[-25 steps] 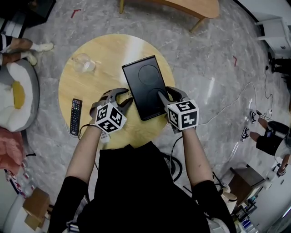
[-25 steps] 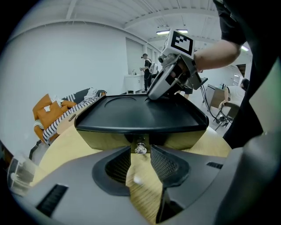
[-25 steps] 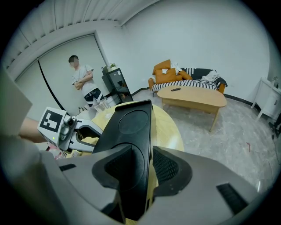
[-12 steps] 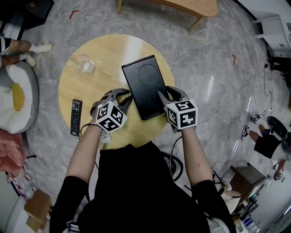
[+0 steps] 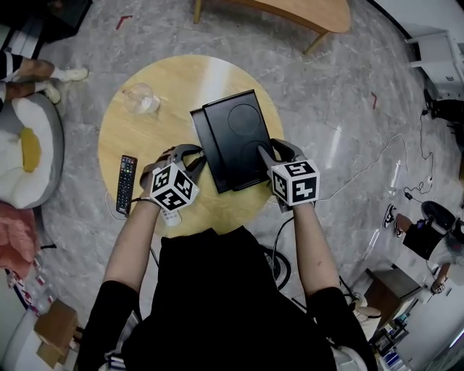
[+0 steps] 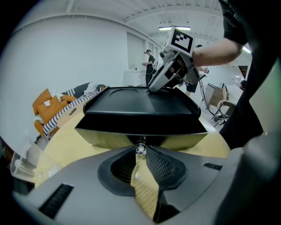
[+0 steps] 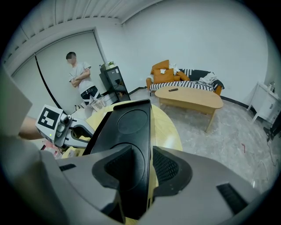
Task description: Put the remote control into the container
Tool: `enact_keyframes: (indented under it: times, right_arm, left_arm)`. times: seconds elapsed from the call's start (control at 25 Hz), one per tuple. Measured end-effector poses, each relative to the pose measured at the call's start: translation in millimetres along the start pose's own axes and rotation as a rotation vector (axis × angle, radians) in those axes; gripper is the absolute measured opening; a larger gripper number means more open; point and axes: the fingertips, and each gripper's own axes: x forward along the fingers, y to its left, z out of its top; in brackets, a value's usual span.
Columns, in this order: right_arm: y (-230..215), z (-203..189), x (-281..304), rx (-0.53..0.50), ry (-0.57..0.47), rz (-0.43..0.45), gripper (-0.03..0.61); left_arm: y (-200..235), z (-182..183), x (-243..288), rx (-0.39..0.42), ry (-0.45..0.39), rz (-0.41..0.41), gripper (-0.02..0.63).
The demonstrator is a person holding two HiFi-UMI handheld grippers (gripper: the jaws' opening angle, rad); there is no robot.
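Note:
A black container stands on the round wooden table (image 5: 145, 138). Its lid (image 5: 239, 134) sits askew, baring the base (image 5: 201, 148) along the left. My right gripper (image 5: 267, 151) is shut on the lid's right edge, which runs between its jaws (image 7: 131, 123). My left gripper (image 5: 194, 161) is at the base's near-left wall (image 6: 109, 136). Its jaws have just been closing and now pinch narrowly at that wall. The black remote control (image 5: 126, 185) lies flat near the table's left edge, apart from both grippers.
A clear glass vessel (image 5: 141, 98) stands at the table's far left. A white cushion (image 5: 22, 156) lies on the floor to the left and a wooden coffee table (image 5: 290, 11) stands beyond. A person (image 7: 81, 83) stands by the wall. A cable (image 5: 362, 163) trails on the right.
The lid has shifted right and turned on the base, uncovering the base's left side. My left gripper's jaws have narrowed and moved in against the base. The right gripper keeps its hold.

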Motion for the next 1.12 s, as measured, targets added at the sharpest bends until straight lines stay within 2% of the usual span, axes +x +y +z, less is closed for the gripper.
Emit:
enact_keyframes:
  times: [1.12]
  right_arm:
    - [-1, 0, 1, 0.014, -0.005, -0.022, 0.153]
  left_arm:
    - [2, -57, -34, -0.047, 0.076, 0.044, 0.077]
